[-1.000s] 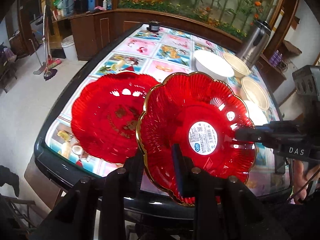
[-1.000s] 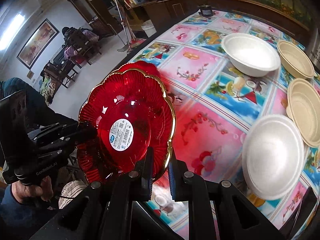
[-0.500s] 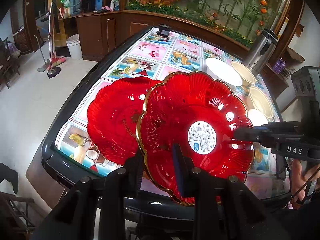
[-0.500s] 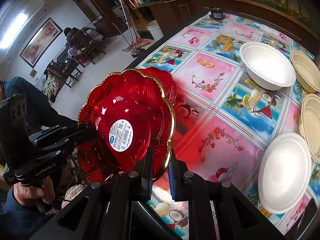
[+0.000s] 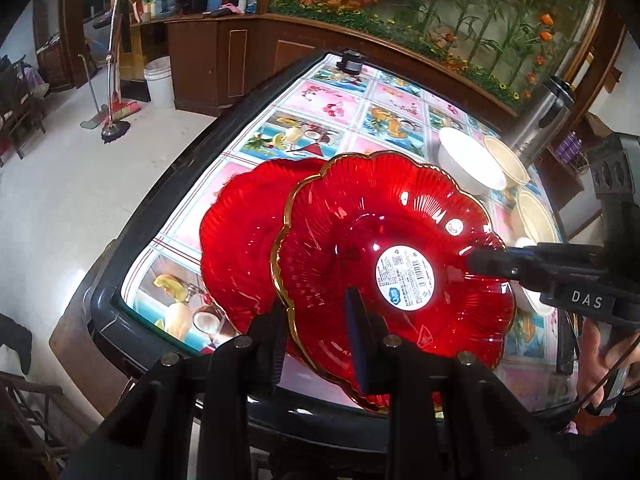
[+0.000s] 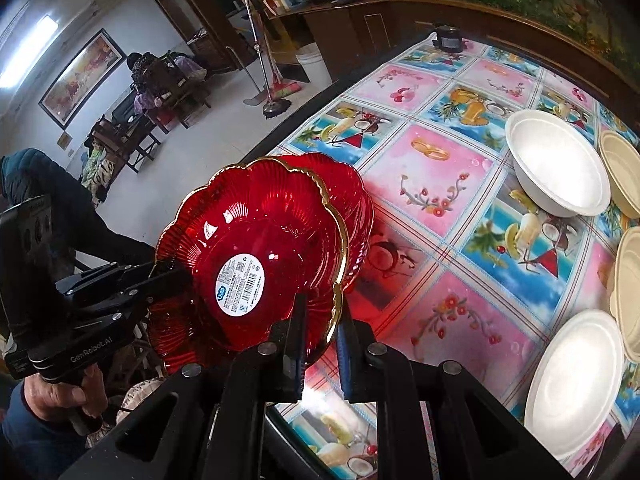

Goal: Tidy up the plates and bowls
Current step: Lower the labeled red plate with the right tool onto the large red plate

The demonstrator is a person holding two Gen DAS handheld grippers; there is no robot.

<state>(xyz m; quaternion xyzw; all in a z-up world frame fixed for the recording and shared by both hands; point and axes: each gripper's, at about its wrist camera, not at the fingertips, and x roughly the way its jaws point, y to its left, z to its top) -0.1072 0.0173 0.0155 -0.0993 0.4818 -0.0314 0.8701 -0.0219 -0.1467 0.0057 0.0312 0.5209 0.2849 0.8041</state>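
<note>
A red gold-rimmed flower-shaped plate with a white label is held in the air, tilted, above the table. My left gripper is shut on its near rim. My right gripper is shut on the opposite rim and shows in the left wrist view. The held plate also shows in the right wrist view. A second red plate lies on the table beneath it, partly hidden, its far edge visible in the right wrist view.
White bowls and beige bowls sit at the table's right side. A steel kettle stands at the far right. The table's dark edge runs along the left, floor beyond.
Both grippers and the held plate have risen and drawn back; the table looks smaller. The held plate now covers more of the second red plate.
</note>
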